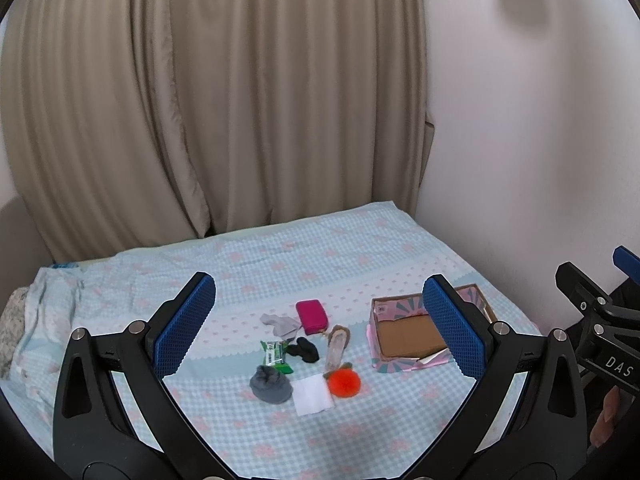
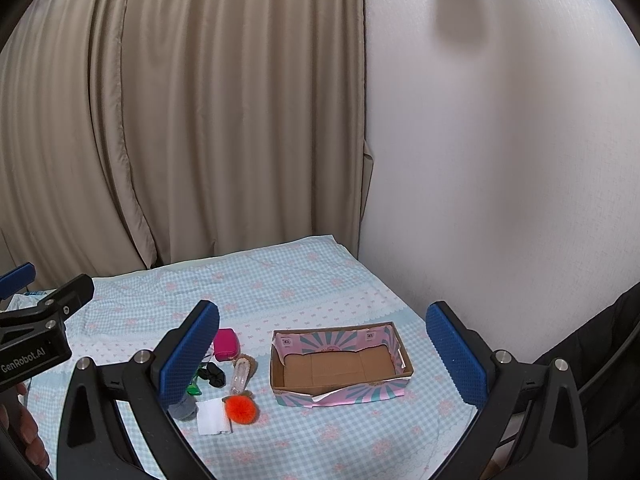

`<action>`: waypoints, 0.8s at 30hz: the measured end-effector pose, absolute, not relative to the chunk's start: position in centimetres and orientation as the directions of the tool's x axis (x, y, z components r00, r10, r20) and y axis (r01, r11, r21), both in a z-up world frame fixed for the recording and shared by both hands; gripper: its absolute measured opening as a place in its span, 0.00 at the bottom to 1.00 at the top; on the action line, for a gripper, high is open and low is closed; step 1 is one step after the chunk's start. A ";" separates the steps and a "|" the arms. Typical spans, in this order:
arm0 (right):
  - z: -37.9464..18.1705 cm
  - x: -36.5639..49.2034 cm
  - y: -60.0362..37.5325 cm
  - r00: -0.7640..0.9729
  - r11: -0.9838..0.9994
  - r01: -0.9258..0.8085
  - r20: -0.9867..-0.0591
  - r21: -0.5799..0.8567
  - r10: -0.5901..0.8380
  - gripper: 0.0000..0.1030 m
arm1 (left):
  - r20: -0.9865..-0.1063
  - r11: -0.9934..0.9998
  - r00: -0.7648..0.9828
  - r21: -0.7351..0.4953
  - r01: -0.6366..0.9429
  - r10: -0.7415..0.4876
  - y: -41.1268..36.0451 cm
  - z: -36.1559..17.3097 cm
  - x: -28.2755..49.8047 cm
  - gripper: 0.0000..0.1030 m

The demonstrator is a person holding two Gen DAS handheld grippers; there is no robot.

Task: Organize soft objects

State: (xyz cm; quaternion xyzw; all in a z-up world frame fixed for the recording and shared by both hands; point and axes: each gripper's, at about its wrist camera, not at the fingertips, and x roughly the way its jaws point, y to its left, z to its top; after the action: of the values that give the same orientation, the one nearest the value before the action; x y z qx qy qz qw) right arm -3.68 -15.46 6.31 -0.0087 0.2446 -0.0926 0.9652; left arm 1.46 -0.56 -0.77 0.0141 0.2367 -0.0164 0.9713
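Two claws (left claw (image 1: 320,324), right claw (image 2: 324,354)) spread wide above one box (image 2: 400,388), one orange pompom (image 2: 241,408).

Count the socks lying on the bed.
3. A light grey sock lies left of the pink pouch, a black sock sits just below that pouch, and a dark grey balled sock lies nearest, left of the white cloth. None seem hidden.

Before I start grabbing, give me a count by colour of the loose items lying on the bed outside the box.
Grey: 2, light sock, dark bundle
Black: 1, scrunchie
Pink: 1, pouch
Green: 1, packet
Orange: 1, pom-pom
White: 1, pad
Clear: 1, tube
Total: 8
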 end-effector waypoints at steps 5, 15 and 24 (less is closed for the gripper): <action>6.3 -3.8 -15.5 0.862 0.983 0.174 -0.473 -0.062 -0.182 1.00 | -0.464 0.999 0.885 0.025 0.043 -0.027 -0.9 -0.7 1.9 1.00; 6.4 -3.9 -15.4 0.861 0.983 0.172 -0.476 -0.058 -0.179 1.00 | -0.479 0.999 0.877 0.024 0.046 -0.029 -1.2 -0.3 2.3 1.00; 6.3 -3.5 -15.7 0.856 0.991 0.118 -0.501 -0.058 -0.131 1.00 | -0.505 0.999 0.862 0.008 -0.036 0.035 0.8 -1.1 2.0 1.00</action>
State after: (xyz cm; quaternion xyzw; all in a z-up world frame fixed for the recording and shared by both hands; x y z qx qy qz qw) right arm -3.47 -15.68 6.26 -0.0124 0.2608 -0.0645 0.9632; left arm 1.95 0.80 -1.14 -0.0006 0.2617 0.0184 0.9650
